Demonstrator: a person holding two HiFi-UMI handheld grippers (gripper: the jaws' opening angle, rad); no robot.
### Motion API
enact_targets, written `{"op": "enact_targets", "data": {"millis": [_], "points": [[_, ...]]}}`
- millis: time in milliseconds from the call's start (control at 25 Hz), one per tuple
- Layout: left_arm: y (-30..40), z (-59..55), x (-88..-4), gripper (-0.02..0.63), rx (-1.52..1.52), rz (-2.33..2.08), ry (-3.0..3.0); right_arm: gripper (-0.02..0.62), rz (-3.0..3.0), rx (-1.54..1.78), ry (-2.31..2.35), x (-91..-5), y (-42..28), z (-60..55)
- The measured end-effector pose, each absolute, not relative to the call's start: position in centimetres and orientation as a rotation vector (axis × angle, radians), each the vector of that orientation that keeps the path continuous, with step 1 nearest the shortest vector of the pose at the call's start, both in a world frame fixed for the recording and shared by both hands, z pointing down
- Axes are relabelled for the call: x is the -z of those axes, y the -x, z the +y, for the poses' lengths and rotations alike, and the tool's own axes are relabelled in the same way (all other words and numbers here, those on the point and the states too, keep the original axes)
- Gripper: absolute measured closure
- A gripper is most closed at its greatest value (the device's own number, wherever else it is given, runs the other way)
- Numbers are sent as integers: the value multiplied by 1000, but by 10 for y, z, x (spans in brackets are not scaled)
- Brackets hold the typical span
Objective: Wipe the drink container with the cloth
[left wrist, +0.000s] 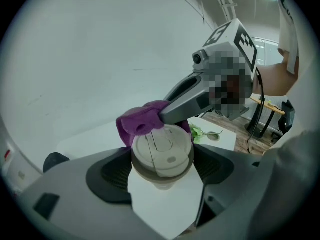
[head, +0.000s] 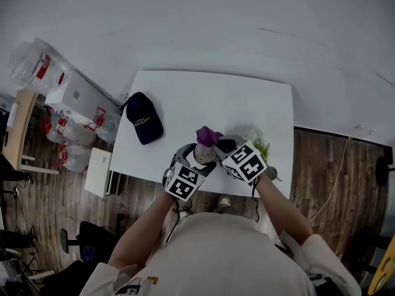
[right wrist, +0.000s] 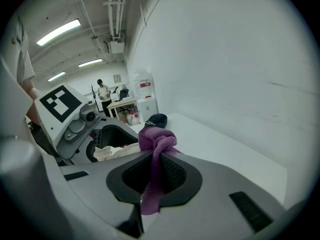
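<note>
Gripping a pale lidded cup (left wrist: 161, 149) between its two jaws, the left gripper (left wrist: 162, 170) holds it over the near edge of a white table (head: 234, 100). Right gripper (right wrist: 154, 179): jaws pinched tight on a purple cloth (right wrist: 157, 140), whose bunched end touches the far side of the cup's lid. Dark cap (head: 144, 119) on the table, well apart to the person's left; green sprig (head: 260, 144) just beside the right gripper

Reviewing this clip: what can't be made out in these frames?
Cup sides: left gripper view, masked by its own top and the jaws; head view, seen only from above.
Cap lettering: head view, too small.
Green item: head view, too small; left gripper view, blurred.
</note>
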State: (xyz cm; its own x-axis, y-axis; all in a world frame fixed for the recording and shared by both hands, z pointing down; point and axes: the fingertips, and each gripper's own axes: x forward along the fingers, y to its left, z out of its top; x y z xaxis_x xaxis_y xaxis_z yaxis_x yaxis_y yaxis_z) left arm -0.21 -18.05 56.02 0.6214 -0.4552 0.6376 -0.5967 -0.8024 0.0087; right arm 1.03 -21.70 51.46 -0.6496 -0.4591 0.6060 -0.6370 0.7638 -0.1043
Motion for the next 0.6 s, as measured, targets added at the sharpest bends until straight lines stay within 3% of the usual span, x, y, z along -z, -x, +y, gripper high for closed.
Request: {"op": "enact_targets", "data": {"millis": [600], "points": [[1,-181,-560,202,-987,-897,-2598,545,-2443,-175,-590,-504,28,-182]]}}
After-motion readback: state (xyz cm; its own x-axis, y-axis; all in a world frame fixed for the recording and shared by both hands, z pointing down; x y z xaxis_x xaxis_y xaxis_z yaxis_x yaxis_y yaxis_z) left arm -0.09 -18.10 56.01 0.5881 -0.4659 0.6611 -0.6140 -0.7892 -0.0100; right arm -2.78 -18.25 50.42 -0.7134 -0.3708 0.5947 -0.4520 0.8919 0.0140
